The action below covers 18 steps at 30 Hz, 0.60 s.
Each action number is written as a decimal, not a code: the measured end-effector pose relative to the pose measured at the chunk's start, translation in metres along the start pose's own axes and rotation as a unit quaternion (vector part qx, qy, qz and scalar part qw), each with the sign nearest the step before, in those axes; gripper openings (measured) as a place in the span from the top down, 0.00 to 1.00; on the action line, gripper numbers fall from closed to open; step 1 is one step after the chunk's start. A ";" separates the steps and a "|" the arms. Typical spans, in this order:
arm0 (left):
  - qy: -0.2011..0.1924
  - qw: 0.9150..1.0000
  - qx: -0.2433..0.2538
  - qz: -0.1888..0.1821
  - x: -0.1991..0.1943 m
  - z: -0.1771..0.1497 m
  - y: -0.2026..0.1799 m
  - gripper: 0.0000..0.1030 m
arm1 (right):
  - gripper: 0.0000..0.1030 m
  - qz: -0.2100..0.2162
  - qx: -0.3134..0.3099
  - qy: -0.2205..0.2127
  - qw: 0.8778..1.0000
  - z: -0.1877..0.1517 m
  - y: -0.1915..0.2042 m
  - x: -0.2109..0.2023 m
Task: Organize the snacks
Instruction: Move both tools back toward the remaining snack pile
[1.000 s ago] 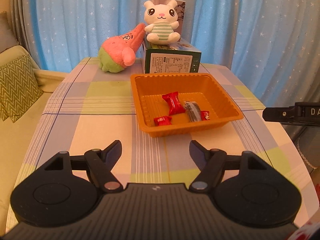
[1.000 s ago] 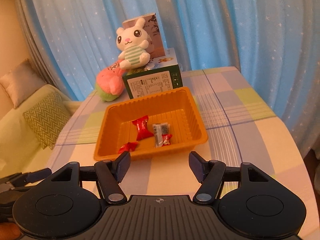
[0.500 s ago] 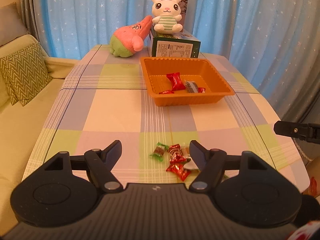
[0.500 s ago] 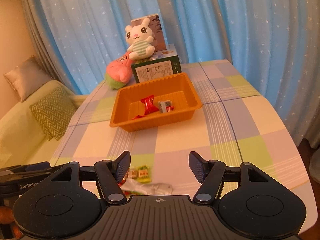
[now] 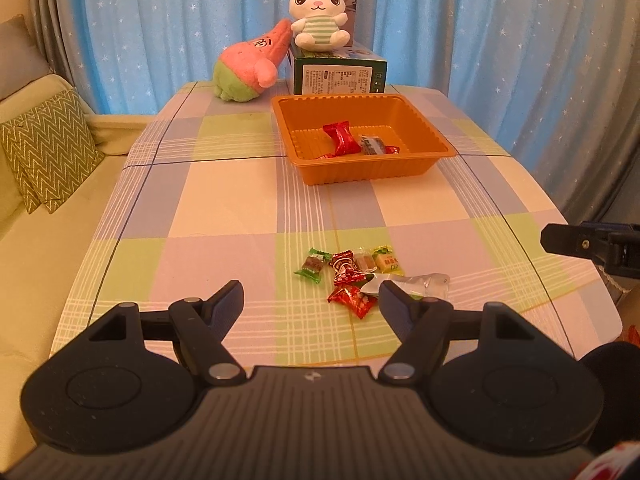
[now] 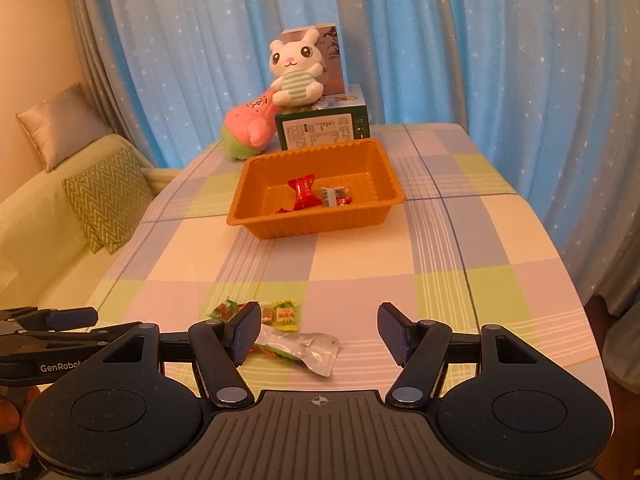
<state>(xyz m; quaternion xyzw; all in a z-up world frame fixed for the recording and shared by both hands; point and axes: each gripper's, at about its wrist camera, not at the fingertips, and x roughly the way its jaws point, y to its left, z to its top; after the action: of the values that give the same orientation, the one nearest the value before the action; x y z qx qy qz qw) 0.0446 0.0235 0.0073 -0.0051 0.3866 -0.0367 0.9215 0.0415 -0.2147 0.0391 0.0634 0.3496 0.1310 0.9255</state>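
Both grippers have drawn back from the orange tray (image 5: 362,168) to the table's (image 5: 224,208) near edge. Left gripper (image 5: 311,305) and right gripper (image 6: 318,332) gape empty over loose candies (image 5: 345,276).

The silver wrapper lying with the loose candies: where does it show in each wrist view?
Left wrist: silver wrapper at lower right of centre, partly behind the left gripper's right finger.
Right wrist: lower left of centre, beside the right gripper's left finger.
Shared landmark: orange tray beyond it.
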 end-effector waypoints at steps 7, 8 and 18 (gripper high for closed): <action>0.002 1.000 0.006 0.003 0.001 -0.002 0.000 0.30 | 0.37 0.001 -0.017 0.008 1.000 -0.005 0.006 0.003; 0.003 1.000 0.007 0.004 0.002 -0.002 0.000 0.30 | 0.37 0.001 -0.017 0.009 1.000 -0.005 0.006 0.004; 0.013 1.000 0.012 0.007 0.013 -0.004 0.003 0.30 | 0.37 0.008 -0.039 0.022 0.999 -0.007 0.013 0.021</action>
<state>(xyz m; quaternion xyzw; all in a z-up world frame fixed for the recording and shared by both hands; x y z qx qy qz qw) 0.0509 0.0261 -0.0044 0.0093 0.3982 -0.0348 0.9166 0.0489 -0.1957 0.0235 0.0269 0.3636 0.1531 0.9185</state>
